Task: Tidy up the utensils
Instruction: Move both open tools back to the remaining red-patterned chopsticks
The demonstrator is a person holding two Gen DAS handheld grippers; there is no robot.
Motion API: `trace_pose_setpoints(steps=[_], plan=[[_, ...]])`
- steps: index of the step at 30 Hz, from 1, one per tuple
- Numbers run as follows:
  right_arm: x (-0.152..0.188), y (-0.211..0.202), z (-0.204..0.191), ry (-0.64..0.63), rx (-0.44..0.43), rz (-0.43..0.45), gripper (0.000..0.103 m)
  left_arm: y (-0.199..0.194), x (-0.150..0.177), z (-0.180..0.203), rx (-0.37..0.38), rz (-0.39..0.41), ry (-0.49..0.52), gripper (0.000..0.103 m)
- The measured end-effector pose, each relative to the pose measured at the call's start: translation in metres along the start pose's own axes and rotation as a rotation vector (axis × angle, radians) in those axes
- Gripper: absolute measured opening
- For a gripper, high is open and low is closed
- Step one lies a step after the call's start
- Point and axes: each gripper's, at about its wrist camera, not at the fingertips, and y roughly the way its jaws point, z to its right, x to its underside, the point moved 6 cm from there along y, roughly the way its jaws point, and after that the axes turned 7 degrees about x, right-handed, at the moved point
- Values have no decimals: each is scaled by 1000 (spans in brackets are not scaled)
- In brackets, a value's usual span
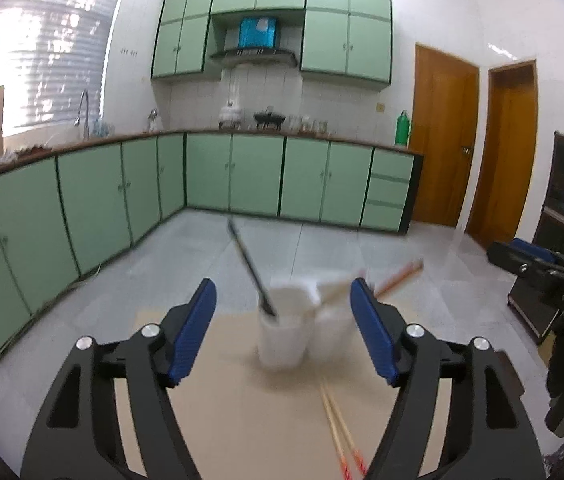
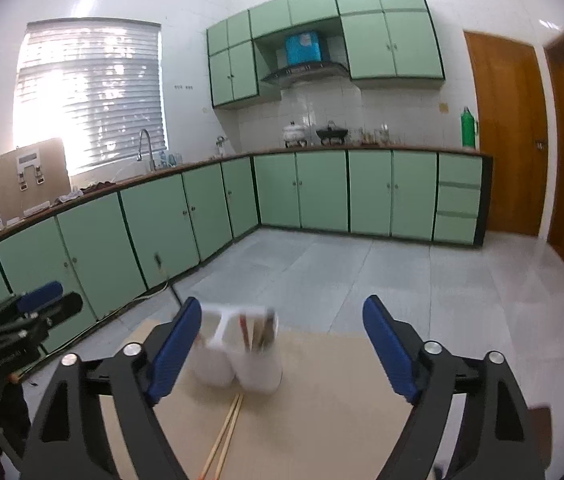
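Two grippers, left (image 1: 283,305) and right (image 2: 280,322), jaws apart; black utensil (image 1: 250,268) clear only from left.

The white utensil holder (image 1: 282,332) and its contents are motion-blurred, and the loose chopsticks (image 1: 341,436) run off the frame's bottom edge

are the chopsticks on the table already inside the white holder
No, the pair of chopsticks lies flat on the table in front of the white holder, outside it.
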Motion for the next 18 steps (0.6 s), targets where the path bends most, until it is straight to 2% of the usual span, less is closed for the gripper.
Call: trace_pose_setpoints(steps=[5, 9, 13, 18], plan=[[58, -7, -1, -3, 28, -83, 96, -1, 65, -2, -27, -110, 2, 78], [99, -10, -6, 3, 32, -152, 97, -1, 114, -8, -50, -200, -10, 79], [134, -9, -11, 10, 48, -210, 97, -2, 143, -16, -65, -259, -36, 79], [162, -8, -23, -10, 72, -243, 97, -2, 167, -16, -90, -306, -20, 80]])
